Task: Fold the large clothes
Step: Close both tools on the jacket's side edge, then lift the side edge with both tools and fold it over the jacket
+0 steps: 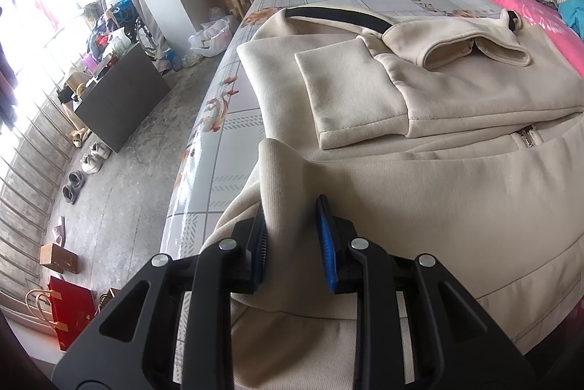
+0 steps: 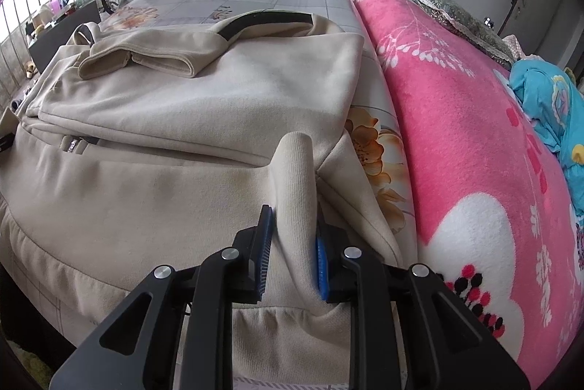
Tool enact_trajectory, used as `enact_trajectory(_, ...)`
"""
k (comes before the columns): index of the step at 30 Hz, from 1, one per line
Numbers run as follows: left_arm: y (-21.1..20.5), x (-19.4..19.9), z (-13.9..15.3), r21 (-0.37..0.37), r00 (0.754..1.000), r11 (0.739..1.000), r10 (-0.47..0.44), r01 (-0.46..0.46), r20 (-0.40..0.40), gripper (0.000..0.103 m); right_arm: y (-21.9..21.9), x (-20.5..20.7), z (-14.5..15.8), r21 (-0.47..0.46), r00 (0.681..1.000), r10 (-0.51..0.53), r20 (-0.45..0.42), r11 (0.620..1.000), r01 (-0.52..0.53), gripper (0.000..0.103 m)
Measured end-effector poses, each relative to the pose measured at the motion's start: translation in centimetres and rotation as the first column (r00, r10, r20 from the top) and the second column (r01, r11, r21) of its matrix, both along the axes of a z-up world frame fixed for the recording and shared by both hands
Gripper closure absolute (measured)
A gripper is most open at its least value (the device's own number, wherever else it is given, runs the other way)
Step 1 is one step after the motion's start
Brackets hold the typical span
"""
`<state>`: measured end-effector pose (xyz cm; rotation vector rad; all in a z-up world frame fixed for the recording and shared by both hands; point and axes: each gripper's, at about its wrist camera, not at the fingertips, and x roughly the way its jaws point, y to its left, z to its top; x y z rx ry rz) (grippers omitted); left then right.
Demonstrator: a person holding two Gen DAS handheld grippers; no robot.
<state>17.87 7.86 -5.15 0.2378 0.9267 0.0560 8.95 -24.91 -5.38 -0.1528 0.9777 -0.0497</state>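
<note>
Ribbed hem (image 1: 277, 193) of the cream zip jacket (image 1: 456, 171) sits clamped in the left claw (image 1: 292, 240); the right claw (image 2: 294, 251) pinches the opposite hem corner; sleeves lie folded across the jacket on the floral bed (image 1: 226, 120); a pink blanket (image 2: 456, 120) crowds its right edge.

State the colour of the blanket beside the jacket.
Pink fleece blanket with white flowers; right wrist view.

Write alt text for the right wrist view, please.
The right gripper pinches the ribbed hem of a beige jacket lying on a bed, its sleeves folded across it. A pink blanket lies to the right.
</note>
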Motion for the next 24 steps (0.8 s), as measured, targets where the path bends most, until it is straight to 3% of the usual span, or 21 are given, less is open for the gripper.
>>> enact_trajectory(14, -0.3, -0.1, 0.1, 0.02, 1.0, 1.0, -0.003, 0.003, 0.007, 0.078, 0.2, -0.9, 0.5, -0.017, 0.999, -0.016, 0.041, 1.0, 0.017, 0.082)
enact_trajectory(17, -0.3, -0.2, 0.1, 0.028, 1.0, 1.0, -0.003, 0.003, 0.017, 0.077, 0.4, -1.7, 1.0, -0.015, 0.998, -0.023, 0.064, 1.0, 0.024, 0.092)
enact_trajectory(24, 0.0, -2.2, 1.6, 0.015, 0.993, 1.0, -0.026, 0.025, 0.117, 0.096, 0.8, -4.9, 3.7, 0.011, 0.984, -0.052, 0.169, 0.999, 0.051, 0.097)
